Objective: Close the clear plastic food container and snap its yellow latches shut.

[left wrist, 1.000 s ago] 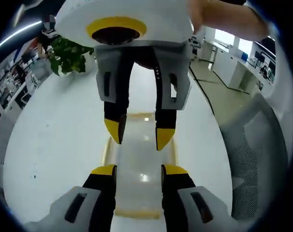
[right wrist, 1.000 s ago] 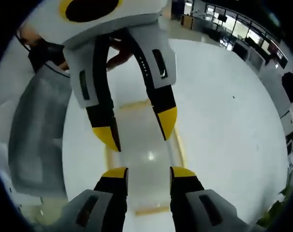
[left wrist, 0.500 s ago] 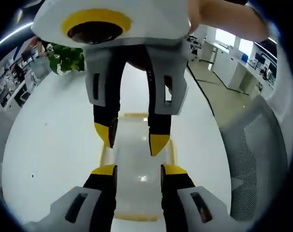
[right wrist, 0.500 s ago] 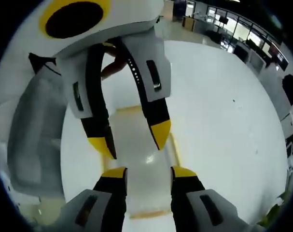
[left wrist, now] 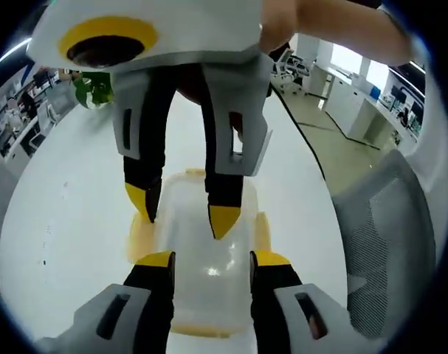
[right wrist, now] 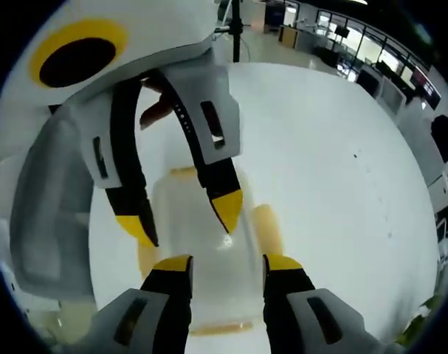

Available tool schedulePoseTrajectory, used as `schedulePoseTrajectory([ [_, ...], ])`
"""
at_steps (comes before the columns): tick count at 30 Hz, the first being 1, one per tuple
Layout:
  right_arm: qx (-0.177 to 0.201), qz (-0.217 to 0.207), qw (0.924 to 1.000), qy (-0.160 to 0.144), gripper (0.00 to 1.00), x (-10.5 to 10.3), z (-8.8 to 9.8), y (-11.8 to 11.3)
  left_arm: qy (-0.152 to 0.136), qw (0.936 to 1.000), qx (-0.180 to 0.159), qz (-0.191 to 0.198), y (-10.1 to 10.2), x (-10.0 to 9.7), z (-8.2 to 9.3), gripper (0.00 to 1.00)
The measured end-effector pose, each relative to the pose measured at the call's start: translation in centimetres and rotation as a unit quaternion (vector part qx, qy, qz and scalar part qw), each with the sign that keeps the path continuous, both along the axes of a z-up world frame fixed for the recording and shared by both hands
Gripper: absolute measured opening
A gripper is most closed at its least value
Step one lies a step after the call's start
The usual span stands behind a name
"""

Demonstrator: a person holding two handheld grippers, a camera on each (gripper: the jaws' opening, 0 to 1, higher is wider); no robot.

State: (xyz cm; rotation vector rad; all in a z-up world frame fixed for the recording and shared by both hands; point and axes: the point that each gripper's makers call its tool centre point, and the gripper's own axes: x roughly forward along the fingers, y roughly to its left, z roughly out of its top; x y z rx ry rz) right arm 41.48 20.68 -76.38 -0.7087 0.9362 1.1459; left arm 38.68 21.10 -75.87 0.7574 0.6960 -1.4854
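Container (left wrist: 198,258) lies beneath both open jaws (facing).

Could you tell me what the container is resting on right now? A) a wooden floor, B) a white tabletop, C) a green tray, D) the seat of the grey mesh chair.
B: in the left gripper view the clear container with its yellow latches sits on the plain white tabletop, while the grey mesh chair stands off to the side beyond the table edge.
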Motion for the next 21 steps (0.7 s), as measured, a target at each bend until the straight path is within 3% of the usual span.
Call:
schedulePoseTrajectory([
  [12, -0.002, 0.007, 1.0, 0.0, 0.4, 1.1, 0.1, 0.3, 0.006, 0.9999, 0.003, 0.009, 0.1, -0.9, -0.3, 0.47],
  [21, 0.013, 0.007, 0.9997, 0.02, 0.41, 1.4, -0.3, 0.6, -0.015, 0.9998, 0.006, 0.011, 0.3, -1.4, -0.7, 0.51],
])
